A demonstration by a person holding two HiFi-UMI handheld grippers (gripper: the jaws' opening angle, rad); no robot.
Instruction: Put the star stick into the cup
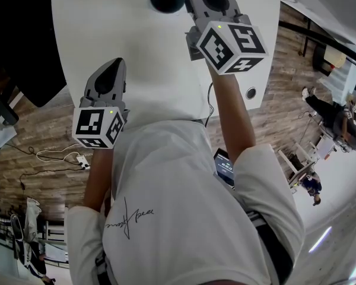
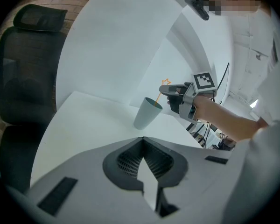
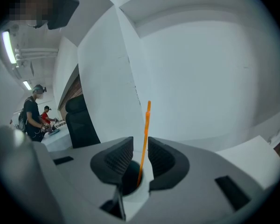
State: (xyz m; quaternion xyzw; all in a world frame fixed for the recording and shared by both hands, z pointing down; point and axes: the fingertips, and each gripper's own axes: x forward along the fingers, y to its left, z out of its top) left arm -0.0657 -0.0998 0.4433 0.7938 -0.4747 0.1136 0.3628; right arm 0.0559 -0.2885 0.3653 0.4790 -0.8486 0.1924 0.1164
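Your right gripper (image 3: 140, 144) hangs over the pale teal tapered cup (image 2: 147, 112), which stands upright toward the far side of the white table (image 2: 84, 120), at about 12 o'clock from you. The thin orange star-topped stick (image 3: 145, 127) runs up between that gripper's jaws, and its lower end already dips into the dark mouth of the cup beneath them. The jaws stand a little apart. The gap is wider than the stick, which lies nearer the pad at 3 o'clock. I see no firm pinch, so I judge the stick is loose or nearly so.

To finish well, spread the jaws a touch more without twisting, so neither ribbed pad drags the stick sideways. Then draw the gripper back toward 6 o'clock, staying in the plane of the gap. In the left gripper view the star sits just above the fingertips, and it looks the likeliest part to catch if you lift instead. A snag could tip the light cup, so go slowly and make no swing toward 3 or 9 o'clock until you are clear.

Your left gripper (image 2: 143, 141) sits at roughly 7 o'clock from the cup, well apart from it, with its jaws pressed together on nothing. It has no part in this step.
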